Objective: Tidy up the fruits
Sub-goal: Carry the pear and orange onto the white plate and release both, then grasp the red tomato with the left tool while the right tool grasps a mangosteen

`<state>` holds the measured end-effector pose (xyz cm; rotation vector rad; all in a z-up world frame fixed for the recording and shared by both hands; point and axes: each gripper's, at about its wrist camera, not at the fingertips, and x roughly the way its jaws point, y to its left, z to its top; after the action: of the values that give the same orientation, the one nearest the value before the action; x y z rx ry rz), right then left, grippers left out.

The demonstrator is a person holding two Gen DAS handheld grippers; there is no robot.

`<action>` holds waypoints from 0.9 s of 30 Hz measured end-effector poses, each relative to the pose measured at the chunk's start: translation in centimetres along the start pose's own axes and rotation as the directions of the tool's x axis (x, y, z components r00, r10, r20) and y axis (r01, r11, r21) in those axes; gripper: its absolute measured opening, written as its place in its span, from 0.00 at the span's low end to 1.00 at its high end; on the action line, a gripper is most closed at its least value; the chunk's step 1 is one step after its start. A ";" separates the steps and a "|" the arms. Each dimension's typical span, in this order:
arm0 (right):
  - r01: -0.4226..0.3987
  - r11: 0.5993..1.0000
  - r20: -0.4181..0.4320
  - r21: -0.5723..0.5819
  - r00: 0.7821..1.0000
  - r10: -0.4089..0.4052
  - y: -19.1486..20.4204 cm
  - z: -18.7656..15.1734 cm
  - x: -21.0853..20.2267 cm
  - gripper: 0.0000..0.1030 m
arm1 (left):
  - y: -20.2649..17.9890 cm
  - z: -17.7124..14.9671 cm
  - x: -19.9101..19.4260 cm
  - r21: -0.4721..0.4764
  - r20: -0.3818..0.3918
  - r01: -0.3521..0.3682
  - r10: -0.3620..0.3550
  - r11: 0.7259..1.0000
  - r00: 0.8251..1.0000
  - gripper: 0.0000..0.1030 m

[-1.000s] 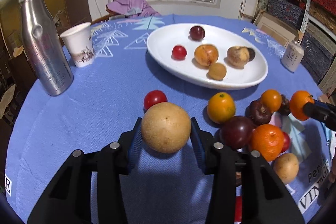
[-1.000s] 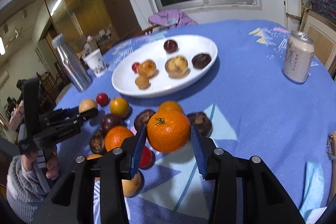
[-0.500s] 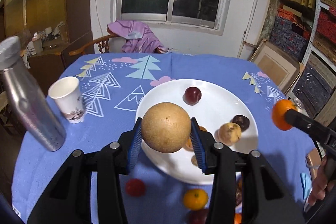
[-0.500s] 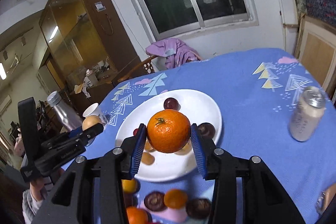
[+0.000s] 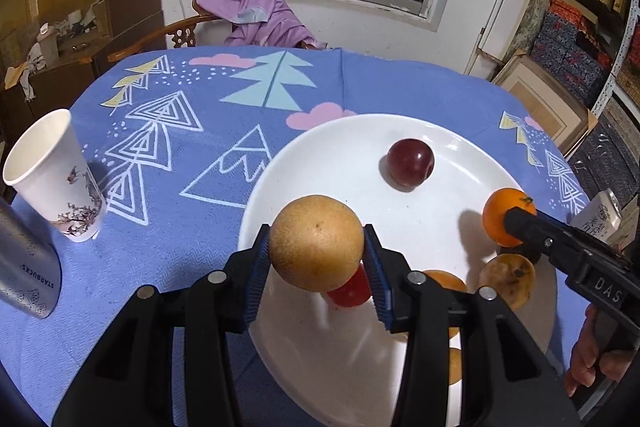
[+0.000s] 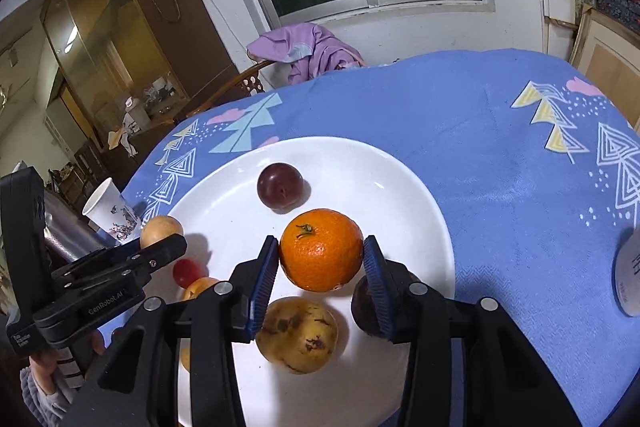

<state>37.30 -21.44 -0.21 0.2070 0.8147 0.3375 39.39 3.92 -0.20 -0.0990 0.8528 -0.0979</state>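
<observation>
Clamped on a tan round fruit, the left gripper hung over the near left part of the white plate, its blue pads pressed to the fruit's two sides. Under it lay a small red fruit; farther back on the plate sat a dark red plum. To the right, the right gripper was closed just as firmly on an orange, held above the plate's middle, with a blemished yellow fruit below it and a dark fruit partly hidden behind its right finger.

Both fruits looked to be at the point of delivery. The next move would call for lowering each over a bare patch of plate, clear of the fruit beneath, then easing the jaws apart gently so that nothing rolled.
</observation>
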 end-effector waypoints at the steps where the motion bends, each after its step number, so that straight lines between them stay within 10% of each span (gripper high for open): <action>1: -0.009 1.000 0.001 0.011 1.000 0.009 -0.2 0.0 0.0 0.44 | 0.0 -0.1 0.0 0.000 0.004 0.000 0.000 1.000 1.000 0.51; 11: -0.105 0.994 0.170 0.032 0.981 0.098 0.4 0.4 -9.0 0.56 | 1.0 -0.6 -7.7 -0.051 0.140 0.031 -0.023 0.998 0.990 0.81; 19: -0.126 0.990 0.212 -0.057 0.968 0.135 3.2 -3.5 -17.3 0.71 | 4.3 -6.4 -14.2 -0.065 0.168 -0.053 0.063 0.996 0.984 0.86; 27: -0.035 0.998 0.202 -0.055 0.978 0.045 -0.3 -11.0 -19.5 0.73 | 6.4 -11.0 -12.1 -0.071 0.101 -0.116 0.123 0.991 0.987 0.86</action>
<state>16.79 -28.37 5.46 0.2063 0.6002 0.3683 23.49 11.29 0.87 -0.1130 0.7545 0.0478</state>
